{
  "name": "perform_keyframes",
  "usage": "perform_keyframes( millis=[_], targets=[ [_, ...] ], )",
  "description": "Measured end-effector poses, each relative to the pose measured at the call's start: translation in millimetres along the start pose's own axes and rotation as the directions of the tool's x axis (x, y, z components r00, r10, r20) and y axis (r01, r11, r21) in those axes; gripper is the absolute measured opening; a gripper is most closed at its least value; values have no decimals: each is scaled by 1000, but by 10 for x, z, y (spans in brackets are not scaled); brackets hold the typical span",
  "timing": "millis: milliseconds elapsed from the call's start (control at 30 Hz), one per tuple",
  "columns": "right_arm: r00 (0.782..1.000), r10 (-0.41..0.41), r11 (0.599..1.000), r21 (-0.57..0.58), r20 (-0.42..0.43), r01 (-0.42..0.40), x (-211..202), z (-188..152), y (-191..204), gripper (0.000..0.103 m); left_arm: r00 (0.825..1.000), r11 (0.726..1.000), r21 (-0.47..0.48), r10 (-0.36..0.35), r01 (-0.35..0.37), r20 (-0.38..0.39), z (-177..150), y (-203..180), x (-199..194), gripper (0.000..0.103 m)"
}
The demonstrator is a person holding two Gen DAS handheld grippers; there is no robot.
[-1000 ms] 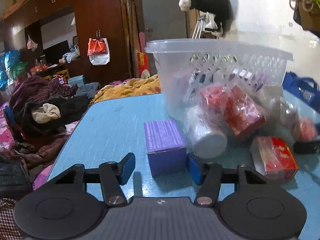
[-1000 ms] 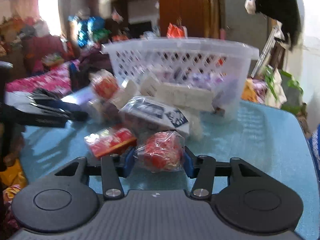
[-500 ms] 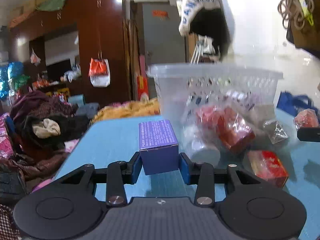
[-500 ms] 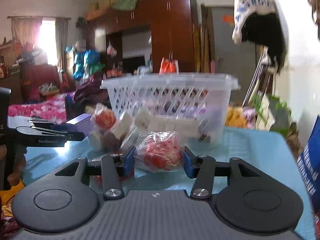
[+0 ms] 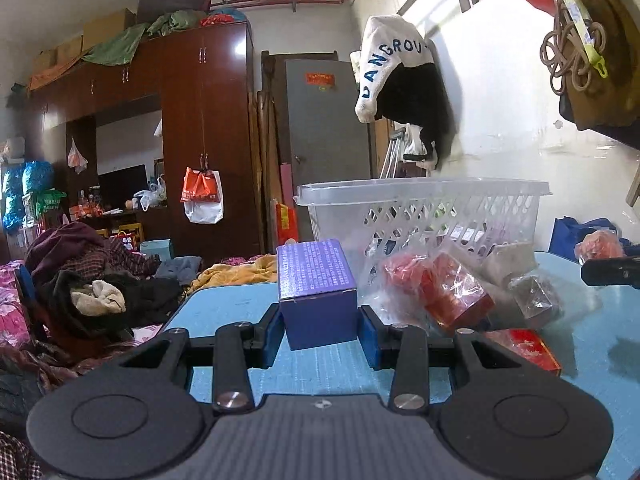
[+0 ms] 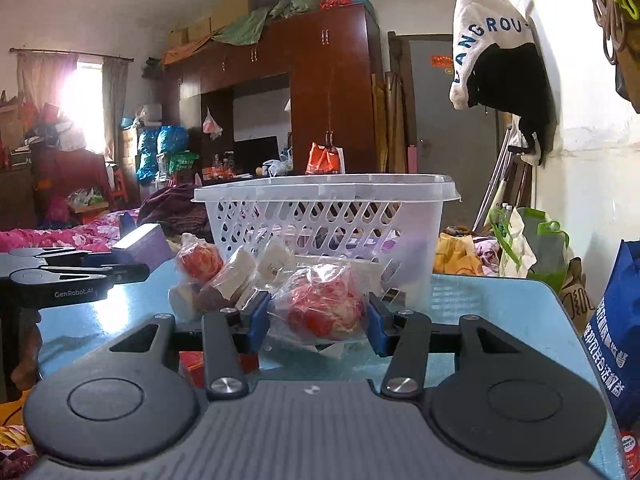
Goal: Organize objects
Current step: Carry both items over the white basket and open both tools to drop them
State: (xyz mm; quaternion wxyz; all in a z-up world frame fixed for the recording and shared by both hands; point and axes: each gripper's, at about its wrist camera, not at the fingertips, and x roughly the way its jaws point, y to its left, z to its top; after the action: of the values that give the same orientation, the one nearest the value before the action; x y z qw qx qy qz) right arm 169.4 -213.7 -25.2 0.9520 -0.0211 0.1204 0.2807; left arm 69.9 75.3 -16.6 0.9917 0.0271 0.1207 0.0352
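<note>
Nearest: left gripper (image 5: 320, 330) clamped on purple box (image 5: 318, 294), box lifted off blue table (image 5: 224, 308). Right gripper (image 6: 318, 326) clamped on red bagged item (image 6: 322, 306), above table. Beyond: loose wrapped packets (image 5: 438, 294) and flat red box (image 5: 524, 348) on table. Farther: white plastic basket (image 6: 326, 210), upright, packets visible through its lattice.

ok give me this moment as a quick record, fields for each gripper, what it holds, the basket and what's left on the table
left gripper: shut on purple cardboard box, lifted off the table
right gripper: shut on clear bag of red items
white plastic lattice basket: upright on light blue table, some items inside
left on table: red packet, wrapped red boxes, other bagged items beside the basket
</note>
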Motion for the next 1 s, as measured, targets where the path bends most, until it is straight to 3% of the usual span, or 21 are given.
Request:
perform_keyframes(
  millis=[633,867,1000],
  targets=[
    [1000,-12,1000,1,23,12,-41,-20,17,52,998,1000,-10,14,-13,64,-39,48,-138,44],
    [998,-24,1000,16,54,23,-104,3,-10,52,990,1000,-17,-17,19,138,37,38,-322,44],
    [998,5,997,75,63,-10,-187,81,-110,52,986,999,-13,-49,52,162,102,-2,-400,44]
  ],
)
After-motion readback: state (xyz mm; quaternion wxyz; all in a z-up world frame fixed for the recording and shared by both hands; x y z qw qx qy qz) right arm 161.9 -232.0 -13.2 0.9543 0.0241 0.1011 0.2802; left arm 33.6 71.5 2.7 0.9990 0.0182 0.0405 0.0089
